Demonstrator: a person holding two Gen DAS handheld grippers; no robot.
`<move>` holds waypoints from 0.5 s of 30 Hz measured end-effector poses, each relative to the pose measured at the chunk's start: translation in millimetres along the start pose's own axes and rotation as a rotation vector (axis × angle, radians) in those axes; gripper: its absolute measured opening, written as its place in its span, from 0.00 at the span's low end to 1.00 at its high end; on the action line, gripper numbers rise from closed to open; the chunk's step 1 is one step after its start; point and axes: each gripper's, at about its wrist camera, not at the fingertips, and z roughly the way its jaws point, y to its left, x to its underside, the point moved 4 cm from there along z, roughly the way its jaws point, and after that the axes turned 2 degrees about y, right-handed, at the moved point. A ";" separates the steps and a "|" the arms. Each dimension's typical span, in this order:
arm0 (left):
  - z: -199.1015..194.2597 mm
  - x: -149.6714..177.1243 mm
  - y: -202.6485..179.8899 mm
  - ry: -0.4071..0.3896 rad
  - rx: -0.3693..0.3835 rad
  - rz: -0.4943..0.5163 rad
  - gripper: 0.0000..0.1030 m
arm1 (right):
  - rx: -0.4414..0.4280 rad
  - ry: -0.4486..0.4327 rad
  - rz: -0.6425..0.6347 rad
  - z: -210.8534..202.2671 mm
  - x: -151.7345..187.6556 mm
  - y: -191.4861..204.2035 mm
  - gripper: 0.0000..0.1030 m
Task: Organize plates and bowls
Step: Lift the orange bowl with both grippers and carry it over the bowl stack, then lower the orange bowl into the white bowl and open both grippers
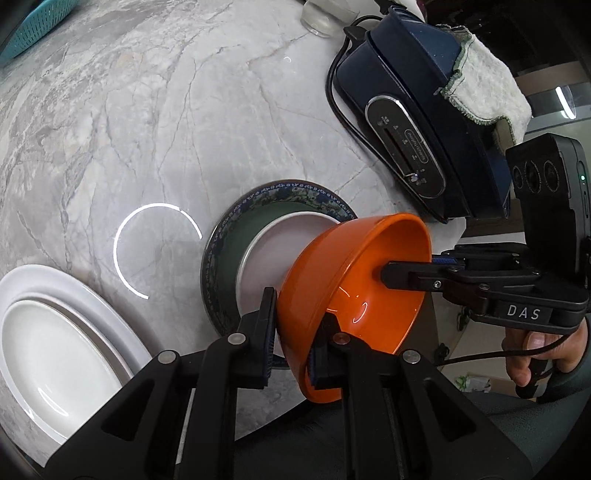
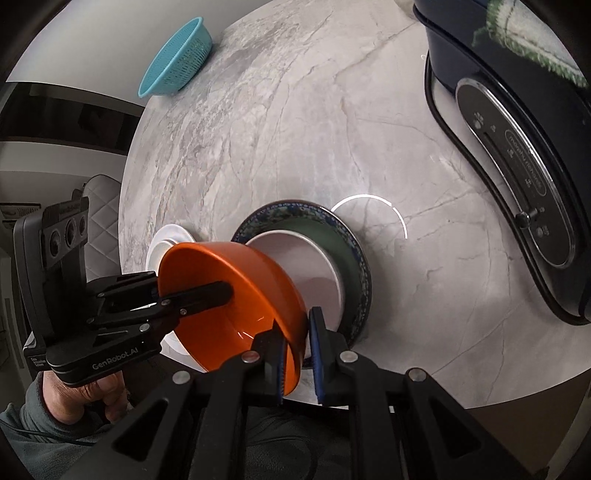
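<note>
Orange bowl point(image 1: 354, 280) in both views; teal colander point(image 2: 177, 59) fully visible from right wrist only

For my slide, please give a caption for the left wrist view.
Two hand-held grippers clamp an orange bowl's rim above stacked plates on a marble table.

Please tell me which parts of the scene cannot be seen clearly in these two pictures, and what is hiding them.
- Lavender plate, both views: near part behind the orange bowl.
- Patterned green plate, right wrist view: near rim behind the right gripper.
- White plates, right wrist view: mostly behind the bowl and left gripper.
- Glass, left wrist view: cut off by the top edge.
</note>
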 end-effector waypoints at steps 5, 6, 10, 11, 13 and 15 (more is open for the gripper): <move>15.8 2.0 6.9 0.008 -0.022 -0.011 0.11 | 0.022 0.006 -0.007 15.1 -2.4 -6.5 0.13; 18.9 1.3 8.3 0.009 -0.022 -0.019 0.11 | 0.020 0.009 -0.003 17.3 -3.3 -8.1 0.12; 25.3 1.6 10.6 0.007 -0.030 -0.036 0.11 | 0.026 0.023 -0.009 24.6 -4.9 -9.4 0.12; 26.4 0.9 12.1 0.006 -0.033 -0.042 0.11 | 0.027 0.025 -0.009 25.4 -5.1 -10.1 0.12; 28.0 0.6 14.6 0.004 -0.036 -0.055 0.12 | 0.032 0.029 -0.009 28.4 -5.5 -10.5 0.11; 27.0 -0.3 17.3 -0.010 -0.032 -0.068 0.13 | 0.050 0.033 -0.010 30.6 -5.6 -11.8 0.10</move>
